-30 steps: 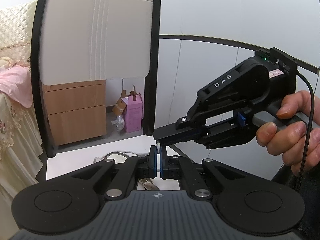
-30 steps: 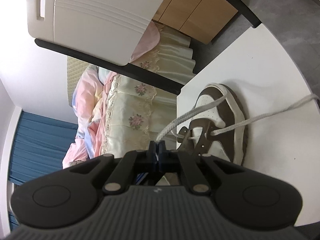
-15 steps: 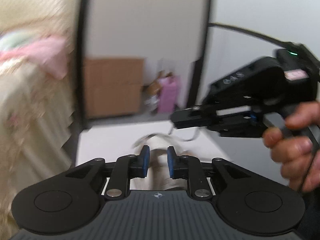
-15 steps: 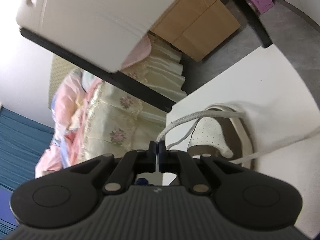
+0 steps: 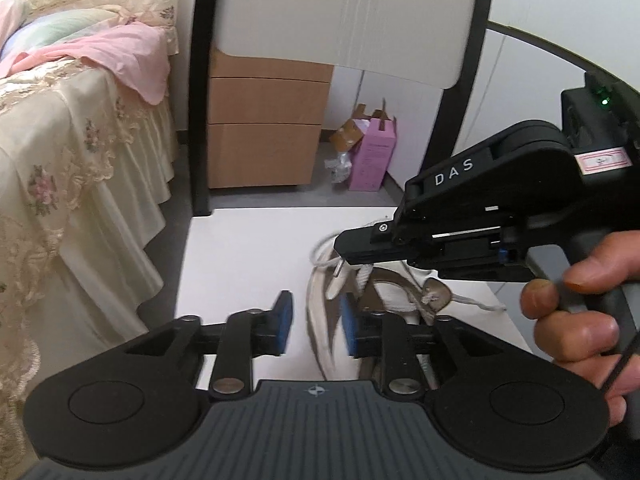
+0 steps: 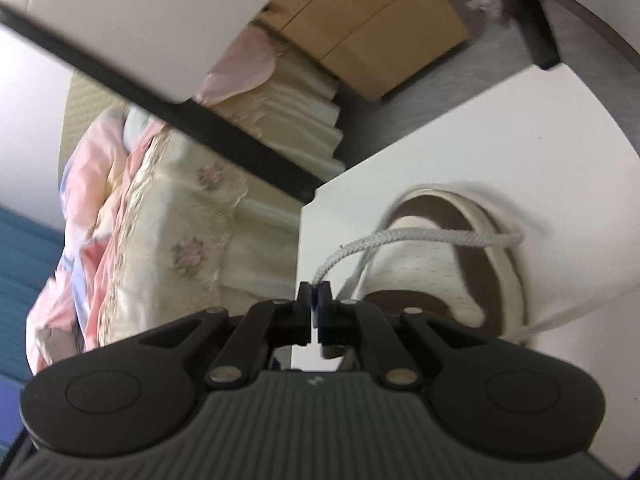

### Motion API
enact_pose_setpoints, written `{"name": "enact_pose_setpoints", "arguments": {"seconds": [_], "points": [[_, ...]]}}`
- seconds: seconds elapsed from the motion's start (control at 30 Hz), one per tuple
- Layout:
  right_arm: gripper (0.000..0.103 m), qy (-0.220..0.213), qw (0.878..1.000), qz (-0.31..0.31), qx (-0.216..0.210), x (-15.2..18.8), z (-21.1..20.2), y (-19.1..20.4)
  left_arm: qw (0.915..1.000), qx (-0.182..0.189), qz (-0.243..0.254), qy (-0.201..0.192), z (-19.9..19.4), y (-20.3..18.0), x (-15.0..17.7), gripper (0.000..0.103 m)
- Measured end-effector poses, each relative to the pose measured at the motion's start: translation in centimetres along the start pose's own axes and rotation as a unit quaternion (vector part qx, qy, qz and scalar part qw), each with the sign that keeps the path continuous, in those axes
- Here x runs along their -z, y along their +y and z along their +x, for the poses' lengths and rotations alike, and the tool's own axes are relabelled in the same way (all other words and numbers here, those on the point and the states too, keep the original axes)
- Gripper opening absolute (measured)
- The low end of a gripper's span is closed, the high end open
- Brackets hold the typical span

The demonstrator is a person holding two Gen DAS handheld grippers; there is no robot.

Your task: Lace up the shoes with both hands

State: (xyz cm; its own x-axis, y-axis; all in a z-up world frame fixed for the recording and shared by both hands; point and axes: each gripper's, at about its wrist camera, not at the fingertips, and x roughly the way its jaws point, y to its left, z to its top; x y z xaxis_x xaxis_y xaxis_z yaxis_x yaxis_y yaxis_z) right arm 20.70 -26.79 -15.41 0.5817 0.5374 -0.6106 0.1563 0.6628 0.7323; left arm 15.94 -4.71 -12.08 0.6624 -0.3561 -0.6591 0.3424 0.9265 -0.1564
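A brown and white shoe lies on the white table. My right gripper is shut on the end of a white lace, which arcs back over the shoe's toe. A second lace strand runs off to the right. In the left wrist view my left gripper stands open just above the shoe, blue pads apart with nothing between them. The right gripper hangs over the shoe, a hand on its handle, the lace dangling below its tip.
A bed with a floral cream cover and pink cloth borders the table's left edge. Behind stand a black-framed white panel, a wooden drawer unit and a pink box on the floor.
My left gripper has opened, let go of the lace and swung down toward the shoe. The right gripper stays shut on the lace and has tilted lower over the shoe.
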Motion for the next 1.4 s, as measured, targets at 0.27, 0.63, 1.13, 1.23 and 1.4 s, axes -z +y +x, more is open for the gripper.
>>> {"name": "enact_pose_setpoints", "arguments": {"seconds": [0.27, 0.63, 1.13, 1.23, 1.4], "points": [[0.004, -0.002, 1.000, 0.013, -0.001, 0.1, -0.7, -1.3, 0.9999, 0.002, 0.015, -0.007, 0.5, -0.8, 0.3, 0.039], [0.004, -0.010, 1.000, 0.021, 0.001, 0.3, -1.1, -1.5, 0.9998, 0.001, 0.011, -0.013, 0.9, 0.0, -0.6, 0.039], [0.005, -0.012, 1.000, 0.020, -0.005, 0.4, -0.9, -1.6, 0.9998, -0.009, -0.019, -0.005, 1.9, 0.4, -0.1, 0.049], [0.005, -0.016, 1.000, 0.019, -0.006, 0.4, -1.0, -1.5, 0.9993, -0.014, -0.035, 0.000, 2.0, 0.9, -0.1, 0.050], [0.005, -0.024, 1.000, -0.014, 0.007, 0.6, -1.2, -0.6, 0.9969, -0.019, -0.075, 0.012, 2.2, 2.2, -0.1, 0.050]]}}
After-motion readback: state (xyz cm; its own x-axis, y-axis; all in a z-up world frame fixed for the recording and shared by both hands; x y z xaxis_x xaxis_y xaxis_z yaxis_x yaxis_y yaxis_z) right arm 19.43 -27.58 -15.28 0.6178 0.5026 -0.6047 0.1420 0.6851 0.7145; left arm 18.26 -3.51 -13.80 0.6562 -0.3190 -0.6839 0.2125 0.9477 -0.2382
